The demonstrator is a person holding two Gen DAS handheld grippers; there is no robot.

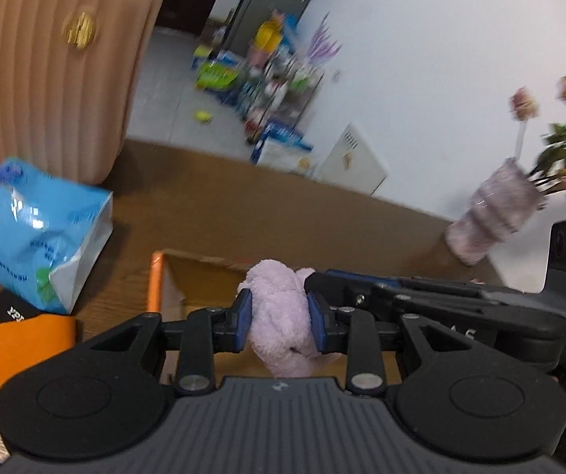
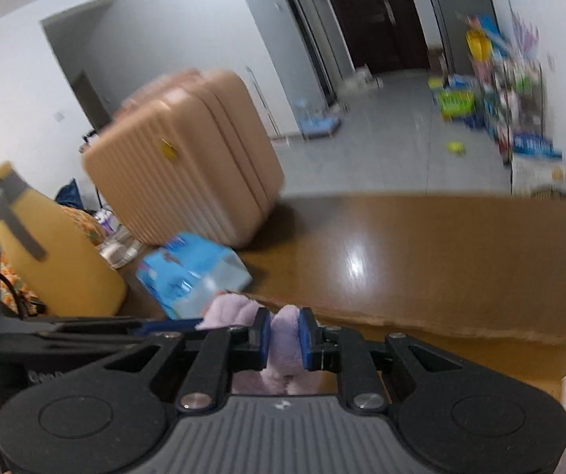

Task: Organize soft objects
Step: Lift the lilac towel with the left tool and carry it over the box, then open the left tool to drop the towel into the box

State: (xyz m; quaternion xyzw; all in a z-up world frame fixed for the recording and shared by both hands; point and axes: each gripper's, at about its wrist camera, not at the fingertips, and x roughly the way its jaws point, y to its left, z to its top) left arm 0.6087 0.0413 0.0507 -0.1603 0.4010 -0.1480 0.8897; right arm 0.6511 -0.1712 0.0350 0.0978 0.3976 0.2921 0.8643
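Observation:
My left gripper (image 1: 279, 322) is shut on a lilac fluffy cloth (image 1: 279, 339), bunched between its blue pads. The cloth hangs over an open cardboard box (image 1: 172, 288) with an orange flap. My right gripper (image 2: 285, 341) is shut on another part of the same lilac cloth (image 2: 285, 355). In the left wrist view the right gripper's black body (image 1: 441, 300) comes in from the right, close to the cloth. The box edge (image 2: 461, 331) shows below the right gripper.
A blue tissue pack (image 1: 34, 233) lies on the brown table (image 1: 283, 205) at the left, in front of a pink ribbed suitcase (image 1: 49, 67). A vase of flowers (image 1: 492, 213) stands at the right. A yellow cushion (image 2: 53, 249) sits at the left in the right wrist view.

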